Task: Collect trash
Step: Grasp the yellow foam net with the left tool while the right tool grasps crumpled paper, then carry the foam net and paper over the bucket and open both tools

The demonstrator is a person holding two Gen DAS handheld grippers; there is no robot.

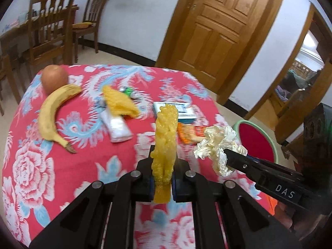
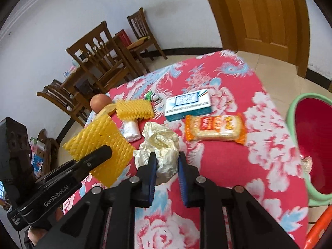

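Observation:
My left gripper (image 1: 163, 162) is shut on a yellow foam fruit net (image 1: 166, 143), held above the red floral tablecloth (image 1: 87, 161); the net also shows in the right wrist view (image 2: 101, 143). My right gripper (image 2: 166, 161) is shut on a crumpled white tissue (image 2: 160, 143), also seen in the left wrist view (image 1: 217, 145). A second yellow foam net (image 1: 119, 101) lies on the table over a white plastic packet (image 1: 118, 126). A red bin with a green rim (image 2: 311, 143) stands off the table's right edge.
A banana (image 1: 49, 116) and an apple (image 1: 54, 78) lie at the table's left. A blue-white box (image 2: 188, 103), an orange snack pack (image 2: 215, 127) and a small green wrapper (image 2: 151, 96) lie on the table. Wooden chairs (image 1: 49, 25) and a door (image 1: 217, 25) stand beyond.

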